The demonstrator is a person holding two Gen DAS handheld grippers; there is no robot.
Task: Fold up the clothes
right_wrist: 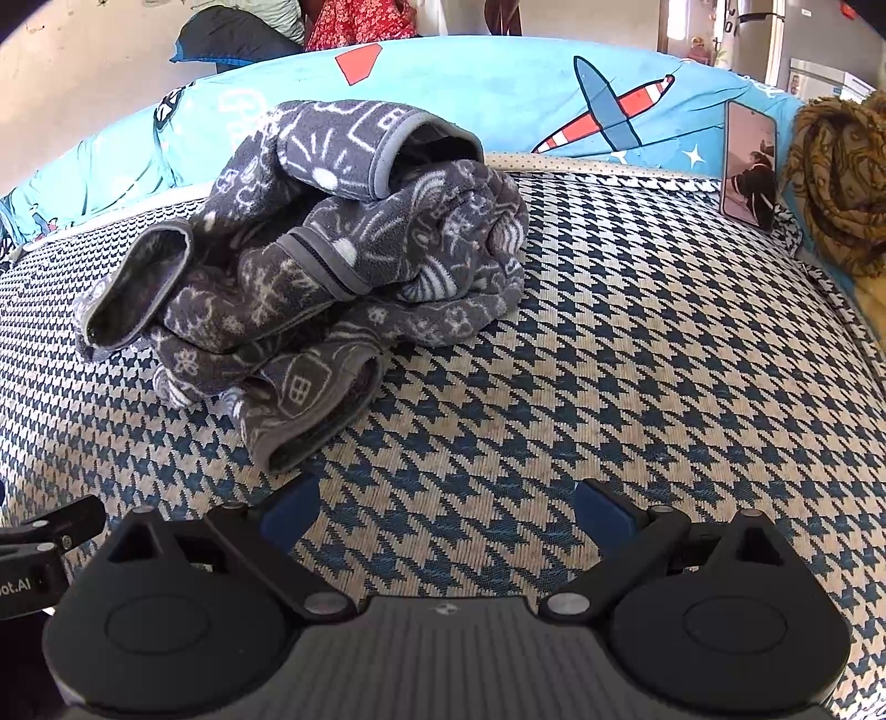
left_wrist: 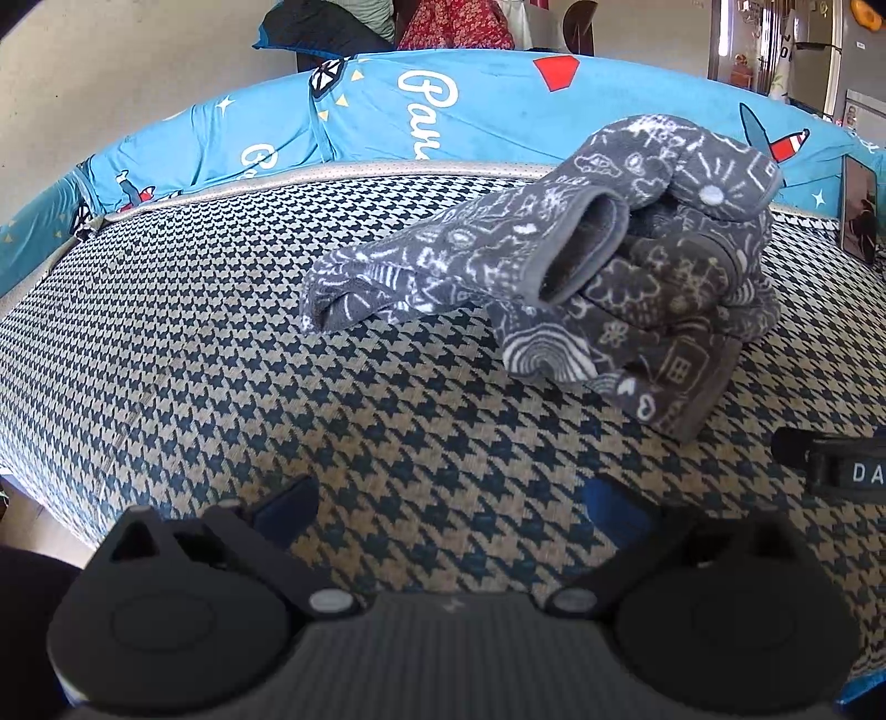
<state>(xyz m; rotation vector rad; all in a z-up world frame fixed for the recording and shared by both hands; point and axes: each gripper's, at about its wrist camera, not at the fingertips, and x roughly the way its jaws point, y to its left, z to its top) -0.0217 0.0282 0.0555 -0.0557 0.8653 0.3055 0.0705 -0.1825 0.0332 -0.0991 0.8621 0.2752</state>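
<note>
The jaws of both grippers are wide apart and hold nothing. The left gripper [left_wrist: 448, 507] and the right gripper [right_wrist: 446, 512] hover low over the checked mat [right_wrist: 637, 354]. The grey top [left_wrist: 559, 266] lies ahead of them in a crumpled heap on the mat, near the blue cushion [left_wrist: 487, 111]. It looks soft, fluffy and light, so it will flop. A good place to pinch is a sleeve cuff [right_wrist: 138, 282] or the hem.

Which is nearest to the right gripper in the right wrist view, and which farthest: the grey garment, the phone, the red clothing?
From the right gripper:
1. Grey garment, crumpled ahead on the left.
2. Phone, propped upright far right.
3. Red clothing, behind the blue cushion.
</note>
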